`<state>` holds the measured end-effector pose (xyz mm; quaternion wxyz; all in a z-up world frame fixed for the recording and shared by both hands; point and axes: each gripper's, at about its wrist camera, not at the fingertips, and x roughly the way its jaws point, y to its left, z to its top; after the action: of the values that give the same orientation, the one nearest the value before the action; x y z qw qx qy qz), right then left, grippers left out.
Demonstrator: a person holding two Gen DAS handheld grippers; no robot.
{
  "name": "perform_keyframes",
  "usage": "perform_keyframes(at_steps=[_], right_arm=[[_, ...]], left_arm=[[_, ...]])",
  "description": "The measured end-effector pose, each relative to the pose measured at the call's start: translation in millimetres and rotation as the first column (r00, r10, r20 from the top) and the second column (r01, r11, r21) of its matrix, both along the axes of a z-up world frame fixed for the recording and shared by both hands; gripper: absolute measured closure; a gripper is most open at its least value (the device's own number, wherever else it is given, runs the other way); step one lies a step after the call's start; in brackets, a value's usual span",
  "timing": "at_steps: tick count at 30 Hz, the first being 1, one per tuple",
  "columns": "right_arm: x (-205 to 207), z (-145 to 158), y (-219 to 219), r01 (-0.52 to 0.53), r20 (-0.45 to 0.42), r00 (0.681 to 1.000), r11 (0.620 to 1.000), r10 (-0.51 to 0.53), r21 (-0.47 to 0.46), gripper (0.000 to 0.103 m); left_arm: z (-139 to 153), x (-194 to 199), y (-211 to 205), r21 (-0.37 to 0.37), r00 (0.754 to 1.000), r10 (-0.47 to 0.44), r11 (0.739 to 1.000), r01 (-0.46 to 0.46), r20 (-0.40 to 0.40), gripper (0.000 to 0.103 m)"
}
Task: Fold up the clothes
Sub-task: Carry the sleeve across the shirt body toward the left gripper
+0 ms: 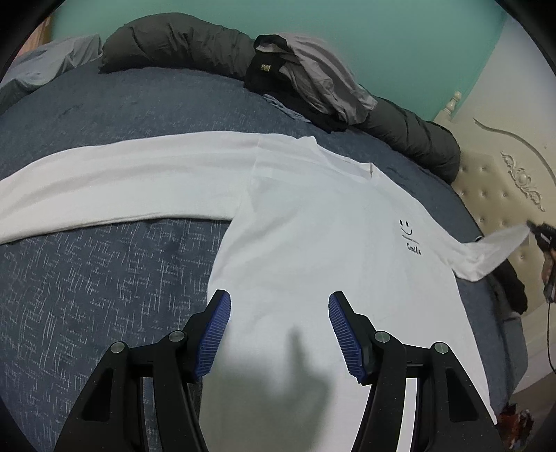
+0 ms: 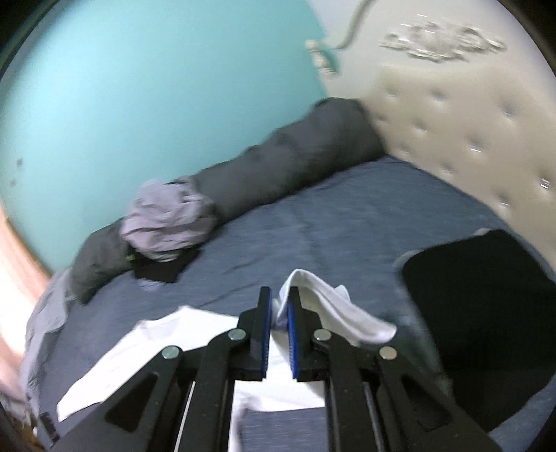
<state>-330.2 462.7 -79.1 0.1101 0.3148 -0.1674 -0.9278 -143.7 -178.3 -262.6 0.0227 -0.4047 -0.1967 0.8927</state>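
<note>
Gripping claw (right): the right claw (image 2: 278, 313) has its blue pads nearly together, pinching the cuff of a white sleeve (image 2: 333, 306); the cloth bunches up and drapes over the right-hand finger.
Left claw: the left claw (image 1: 279, 306) is spread wide, holding nothing, hovering over the lower front of the shirt, its shadow falling on the cloth.
Shirt: a white long-sleeved T-shirt (image 1: 312, 236) lies face up on the bed, with a small smiley print and the word "Smile" (image 1: 410, 236) on the chest.
Sleeves: one sleeve (image 1: 121, 184) lies flat and straight across the bed; the other is lifted off the bed's edge at its cuff (image 1: 504, 240) by the right claw.
Bed: blue speckled bedspread (image 1: 87, 278), tufted cream headboard (image 1: 504, 194).
Beyond the shirt: a rolled dark grey duvet (image 1: 173, 45) along the teal wall (image 1: 347, 27), with a crumpled lilac-grey garment (image 1: 323, 76) on black clothes (image 1: 271, 76).
Near the headboard: a flat black item (image 2: 486, 330) on the bed; blurred.
</note>
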Motion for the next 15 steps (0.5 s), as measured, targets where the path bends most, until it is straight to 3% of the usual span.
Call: perform_keyframes(at_steps=[7,12,15], right_arm=[[13,32,-111,-0.213,-0.040,0.977,0.976,0.211,-0.048,0.095],[33,37,-201,-0.373,-0.042,0.928,0.924,0.370,-0.089,0.095],[49,22,-255,-0.455,-0.007,0.889,0.884,0.457,-0.110,0.095]], left_arm=[[-1,12,-4,0.023,1.000,-0.007,1.000,0.007,0.002,0.040],[1,20,-8,0.051,1.000,-0.020,0.998,0.020,0.004,0.040],[4,26,-10,0.050,1.000,-0.024,0.998,0.024,-0.003,0.040]])
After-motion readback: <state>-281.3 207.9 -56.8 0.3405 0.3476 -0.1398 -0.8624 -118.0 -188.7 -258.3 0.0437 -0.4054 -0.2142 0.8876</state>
